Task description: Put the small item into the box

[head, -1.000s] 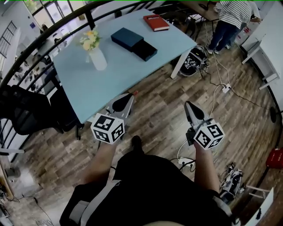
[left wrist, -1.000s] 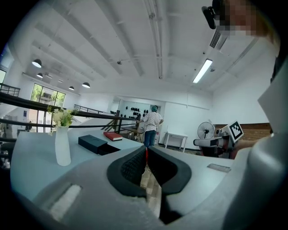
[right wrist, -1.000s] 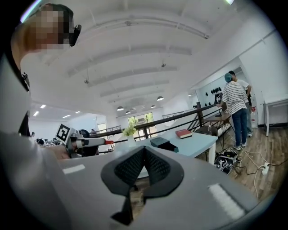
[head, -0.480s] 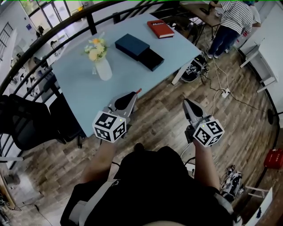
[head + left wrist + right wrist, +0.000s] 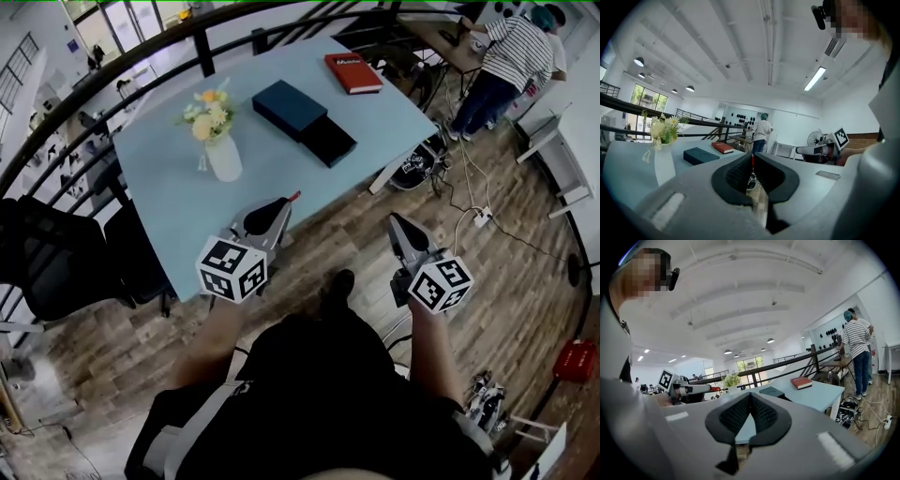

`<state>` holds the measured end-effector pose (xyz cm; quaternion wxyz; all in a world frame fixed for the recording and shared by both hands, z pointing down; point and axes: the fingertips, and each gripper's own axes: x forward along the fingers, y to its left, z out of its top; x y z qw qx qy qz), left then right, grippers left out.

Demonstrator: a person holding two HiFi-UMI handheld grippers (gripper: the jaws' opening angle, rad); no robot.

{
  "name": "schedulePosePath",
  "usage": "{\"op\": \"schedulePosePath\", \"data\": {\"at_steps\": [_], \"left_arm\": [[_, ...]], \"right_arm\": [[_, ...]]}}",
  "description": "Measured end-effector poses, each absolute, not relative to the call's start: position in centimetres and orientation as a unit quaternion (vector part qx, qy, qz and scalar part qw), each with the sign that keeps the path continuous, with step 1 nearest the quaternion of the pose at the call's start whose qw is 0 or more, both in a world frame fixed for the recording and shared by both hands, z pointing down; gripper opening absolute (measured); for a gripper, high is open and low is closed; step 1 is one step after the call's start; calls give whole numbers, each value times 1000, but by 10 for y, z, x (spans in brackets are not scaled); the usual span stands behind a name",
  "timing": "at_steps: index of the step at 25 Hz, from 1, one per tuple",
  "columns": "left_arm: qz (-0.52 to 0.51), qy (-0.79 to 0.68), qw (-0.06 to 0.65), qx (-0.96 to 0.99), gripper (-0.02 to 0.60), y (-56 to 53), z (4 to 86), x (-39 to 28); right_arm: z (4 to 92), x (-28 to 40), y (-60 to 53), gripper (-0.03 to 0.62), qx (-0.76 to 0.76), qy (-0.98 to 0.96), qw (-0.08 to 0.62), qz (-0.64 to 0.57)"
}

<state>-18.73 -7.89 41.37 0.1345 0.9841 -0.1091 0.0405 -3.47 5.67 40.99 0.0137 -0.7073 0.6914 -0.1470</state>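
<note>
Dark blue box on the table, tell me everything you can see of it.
The dark blue box is flat, rectangular and matte-looking, lying on the light blue table between the white vase and the red book. A darker flat piece sits against its near end; tray or lid, I cannot tell. Nothing else touches it: the left gripper, shut on a small red item, is well short of it.

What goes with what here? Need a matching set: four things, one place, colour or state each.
1. book
2. vase
3. box
4. left tool

a. white, holds flowers
b. shut on a red item
c. dark blue
d. far corner of the table

Pairs: 1-d, 2-a, 3-c, 4-b
</note>
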Motion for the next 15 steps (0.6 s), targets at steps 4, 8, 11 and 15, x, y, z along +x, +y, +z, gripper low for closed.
{"op": "schedulePosePath", "data": {"at_steps": [4, 8, 11, 15], "left_arm": [[50, -119, 132, 983, 18, -93, 421, -157], [66, -123, 125, 982, 18, -107, 425, -109], [81, -120, 115, 983, 18, -112, 426, -67], [95, -121, 112, 982, 18, -115, 424, -19]], "right_arm": [[420, 1, 40, 2, -703, 694, 21, -154], [423, 47, 22, 0, -698, 699, 32, -156], [428, 88, 12, 2, -695, 698, 42, -165], [433, 136, 3, 2, -689, 701, 56, -175]]}}
